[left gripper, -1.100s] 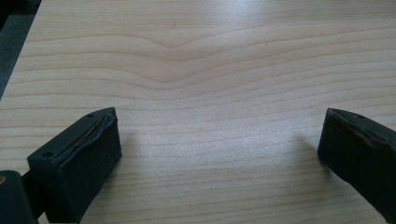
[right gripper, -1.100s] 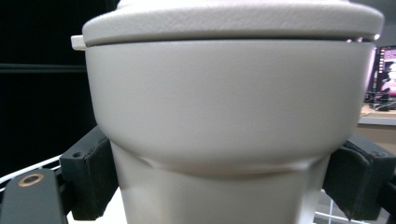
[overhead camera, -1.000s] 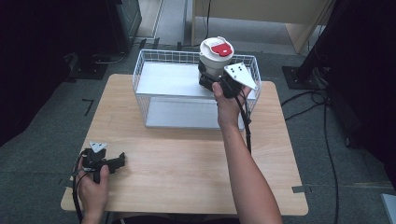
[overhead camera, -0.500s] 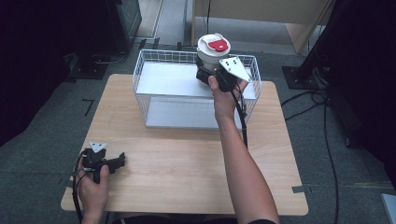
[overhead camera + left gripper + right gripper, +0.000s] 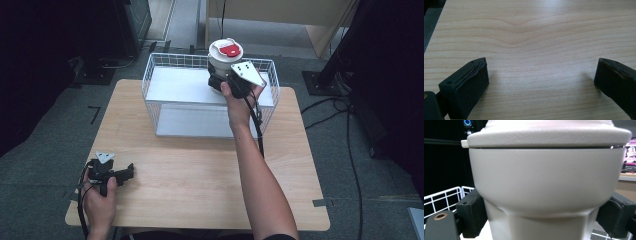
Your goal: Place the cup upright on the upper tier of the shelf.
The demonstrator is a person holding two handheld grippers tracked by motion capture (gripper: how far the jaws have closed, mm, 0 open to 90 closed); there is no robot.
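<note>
1. Lower left of the high view: left gripper [image 5: 129, 172] lying on the wooden table [image 5: 200, 185], held low in the left hand [image 5: 100, 195], jaws pointing toward frame right. Spread wide over bare wood grain in the left gripper view [image 5: 541, 75], with nothing between them. Best left parked there, out of the carrying path.
2. Centre of the high view: right forearm [image 5: 260, 175] stretched long from the bottom edge up toward the top, wrist raised, right hand [image 5: 239, 102] wrapped round the tool handle above the basket's near wall.
3. Upper centre: right gripper [image 5: 216, 80] clamped on the narrower lower body of the cream container [image 5: 225, 55], one black jaw pressed to each side just under the flared upper part in the right gripper view [image 5: 541, 220]. Lid [image 5: 226, 48] with its red patch on top, seemingly seated.
4. Container held upright over the far right part of the white wire basket [image 5: 150, 80], its base hidden; clear of the floor or resting, cannot tell.
5. For the carry, judged from this grip: squeeze kept firm, since the smooth tapered wall could slip; kept vertical so the lid stays put; base well clear of the wire rim when crossing it; slow, straight travel rather than a swing.
</note>
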